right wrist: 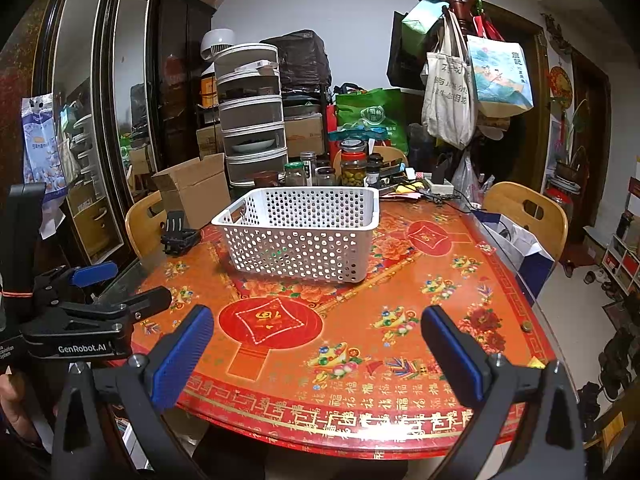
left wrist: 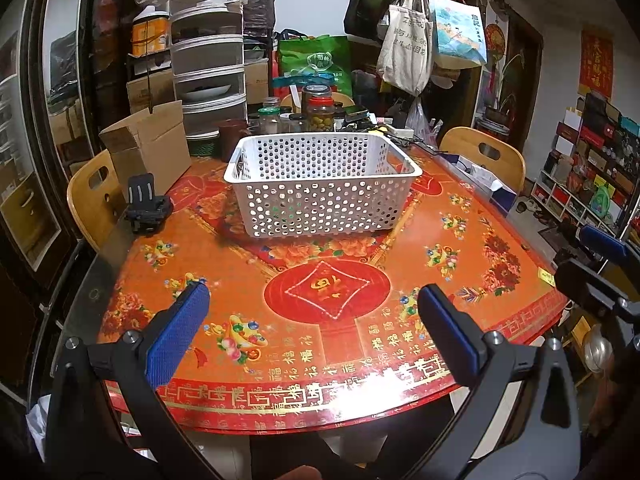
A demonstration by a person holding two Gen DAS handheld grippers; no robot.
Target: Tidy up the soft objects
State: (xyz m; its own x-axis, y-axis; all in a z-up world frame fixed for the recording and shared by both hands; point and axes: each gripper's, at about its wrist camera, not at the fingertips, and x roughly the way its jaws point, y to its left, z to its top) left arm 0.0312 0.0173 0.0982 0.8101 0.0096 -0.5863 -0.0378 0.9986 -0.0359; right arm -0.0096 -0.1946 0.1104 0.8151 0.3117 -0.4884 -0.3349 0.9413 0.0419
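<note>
A white perforated plastic basket (left wrist: pixel 320 188) stands on the red patterned table (left wrist: pixel 328 320), toward its far side; it also shows in the right wrist view (right wrist: pixel 300 232). Something small and green shows faintly through its holes; no soft objects show clearly. My left gripper (left wrist: pixel 312 312) is open and empty over the table's near edge, well short of the basket. My right gripper (right wrist: pixel 316 332) is open and empty, also near the front edge. In the right wrist view the left gripper's body (right wrist: pixel 80 320) sits at the left.
A black clamp-like mount (left wrist: pixel 146 206) lies left of the basket, next to an open cardboard box (left wrist: pixel 148 144). Jars (left wrist: pixel 320 114) and stacked containers (left wrist: pixel 208 60) crowd the far edge. Wooden chairs (left wrist: pixel 484 156) stand around the table. A white and blue bag (right wrist: pixel 520 248) sits at the right edge.
</note>
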